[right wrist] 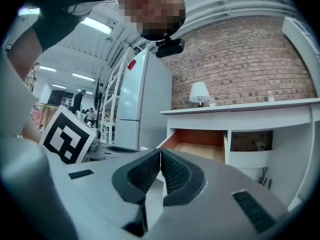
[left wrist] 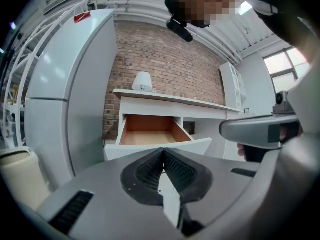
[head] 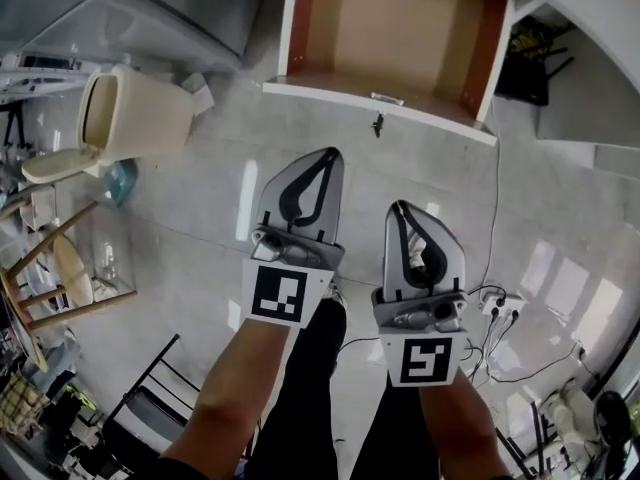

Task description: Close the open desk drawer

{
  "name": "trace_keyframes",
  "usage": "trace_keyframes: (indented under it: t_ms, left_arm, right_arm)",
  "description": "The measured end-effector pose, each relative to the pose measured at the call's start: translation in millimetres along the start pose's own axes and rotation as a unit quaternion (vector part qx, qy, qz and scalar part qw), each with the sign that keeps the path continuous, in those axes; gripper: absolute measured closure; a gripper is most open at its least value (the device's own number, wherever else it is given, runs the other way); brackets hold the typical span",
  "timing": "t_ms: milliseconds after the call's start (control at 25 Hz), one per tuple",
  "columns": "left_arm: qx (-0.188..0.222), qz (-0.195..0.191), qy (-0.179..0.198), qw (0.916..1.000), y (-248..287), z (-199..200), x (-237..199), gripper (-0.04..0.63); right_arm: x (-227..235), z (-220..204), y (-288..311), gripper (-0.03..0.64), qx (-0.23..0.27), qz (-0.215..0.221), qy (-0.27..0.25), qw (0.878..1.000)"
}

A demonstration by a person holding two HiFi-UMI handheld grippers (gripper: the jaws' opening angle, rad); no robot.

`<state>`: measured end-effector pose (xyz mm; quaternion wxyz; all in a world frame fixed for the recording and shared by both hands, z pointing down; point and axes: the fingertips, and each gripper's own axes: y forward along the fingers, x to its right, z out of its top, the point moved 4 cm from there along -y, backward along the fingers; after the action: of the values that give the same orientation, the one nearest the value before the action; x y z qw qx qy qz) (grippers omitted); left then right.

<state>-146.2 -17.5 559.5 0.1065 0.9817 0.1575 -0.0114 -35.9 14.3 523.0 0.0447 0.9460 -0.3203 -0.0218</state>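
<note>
Both tools are pinched closed on nothing: left hand-held gripper (head: 326,156) and right hand-held gripper (head: 399,208), ribbed black pads tip to tip inside smooth grey shells. Glossy pale floor (head: 200,198) separates them from the drawer (head: 380,96), pulled far out ahead, well apart from me. It has a flat white front, orange-brown sides and a bare wooden bottom. My worry is that a narrow tip pushing off-centre skews it and jams it, or skids off that slick front. Beyond are the white bench (left wrist: 170,102) and rough brick wall (left wrist: 165,59).
</note>
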Motion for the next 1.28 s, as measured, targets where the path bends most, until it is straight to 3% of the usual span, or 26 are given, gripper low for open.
trace_keyframes:
  t_ms: [240,360,560,680,920,1280]
  left_arm:
    - [0.001,-0.007,-0.054,0.9985,14,-17,-1,0.591]
    - [0.0,-0.011,-0.099,0.9951,18,-25,-2,0.591]
    - [0.001,-0.043,-0.204,0.9781,30,-40,-3,0.585]
    - [0.004,-0.058,-0.245,0.9678,38,-48,-4,0.528]
    - [0.003,-0.073,-0.337,0.9387,52,-66,-16,0.528]
    - [0.036,-0.1,-0.474,0.8742,75,-94,-33,0.497]
  right_arm:
    - [4,-10,0,0.589,-0.002,0.004,0.001,1.0]
    - [4,-16,1,0.589,-0.005,0.007,0.005,1.0]
    - [5,-20,3,0.589,-0.006,0.009,0.01,1.0]
    - [6,-24,3,0.589,-0.009,0.01,0.011,1.0]
    - [10,-28,2,0.589,-0.016,0.008,0.011,1.0]
    - [12,-34,3,0.589,-0.024,0.016,0.01,1.0]
